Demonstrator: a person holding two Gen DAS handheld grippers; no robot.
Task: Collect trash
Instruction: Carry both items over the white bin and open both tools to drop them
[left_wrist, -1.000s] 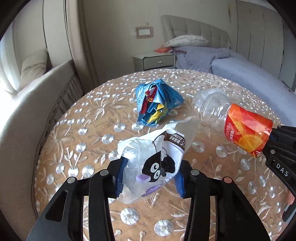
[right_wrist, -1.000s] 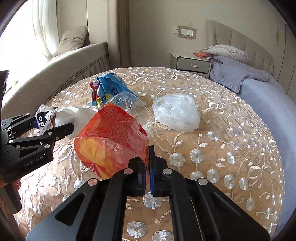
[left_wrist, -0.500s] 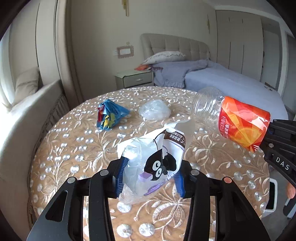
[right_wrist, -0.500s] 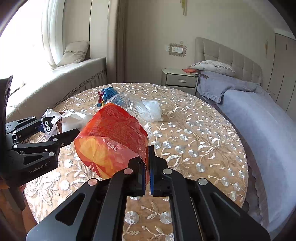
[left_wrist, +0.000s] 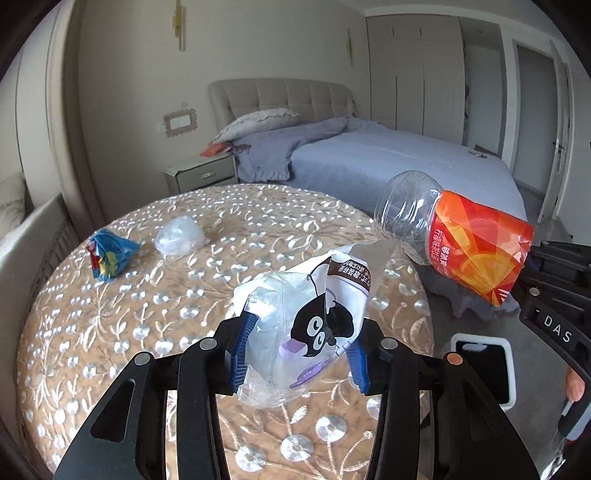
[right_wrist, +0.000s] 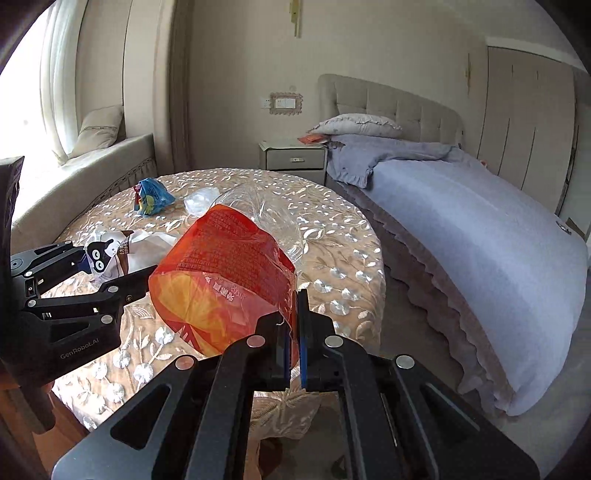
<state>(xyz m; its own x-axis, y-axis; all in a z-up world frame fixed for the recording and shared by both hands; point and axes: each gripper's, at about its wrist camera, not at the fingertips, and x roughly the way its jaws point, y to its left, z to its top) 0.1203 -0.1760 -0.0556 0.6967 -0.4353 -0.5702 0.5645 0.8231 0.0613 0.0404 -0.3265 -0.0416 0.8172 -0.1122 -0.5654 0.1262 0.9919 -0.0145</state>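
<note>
A: State the condition of the left gripper (left_wrist: 299, 350).

B: Its jaws were set fairly wide, clamped on a crumpled clear wrapper (left_wrist: 306, 317) printed with a black cartoon face. The wrapper was held in the air above the round table (left_wrist: 110, 332), with its long axis running up and away from the fingers, tilted to the right.

A: And the right gripper (right_wrist: 293, 350)?

B: Its jaws were nearly closed, pinching the loose edge of the orange label on a clear plastic bottle (right_wrist: 229, 280). The bottle was held off the table. In the left wrist view its long axis ran from the gripper at lower right up toward the left, clear end leading. Which end that was could not be determined.

A: Items on the table?

B: A blue crumpled wrapper (left_wrist: 110, 254) and a clear plastic bag (left_wrist: 181, 240) lay near each other on the far side of the embroidered cloth, well apart from both grippers. A bed (right_wrist: 461, 206) stood beyond the table.
</note>
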